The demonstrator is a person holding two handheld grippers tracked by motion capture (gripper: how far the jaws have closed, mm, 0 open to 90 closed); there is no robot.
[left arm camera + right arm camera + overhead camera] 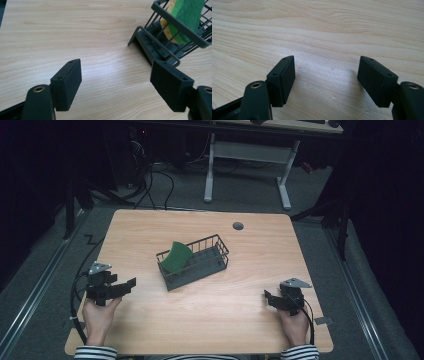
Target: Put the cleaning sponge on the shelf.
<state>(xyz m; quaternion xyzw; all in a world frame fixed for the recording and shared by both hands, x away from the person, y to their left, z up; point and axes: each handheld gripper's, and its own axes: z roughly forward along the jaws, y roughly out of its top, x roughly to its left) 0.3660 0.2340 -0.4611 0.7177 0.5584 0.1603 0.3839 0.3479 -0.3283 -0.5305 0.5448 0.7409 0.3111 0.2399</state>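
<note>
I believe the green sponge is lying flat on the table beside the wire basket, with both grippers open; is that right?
Not quite: the green sponge stands inside the wire basket, leaning on its rim, as the high view shows. Both the left gripper and right gripper are indeed open.

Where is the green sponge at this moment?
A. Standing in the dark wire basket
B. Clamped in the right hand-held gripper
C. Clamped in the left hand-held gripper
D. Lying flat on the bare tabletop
A: the green sponge stands on edge inside the wire basket, leaning at one end of it, while the left hand-held gripper and the right hand-held gripper both gape open with nothing between them.
</note>
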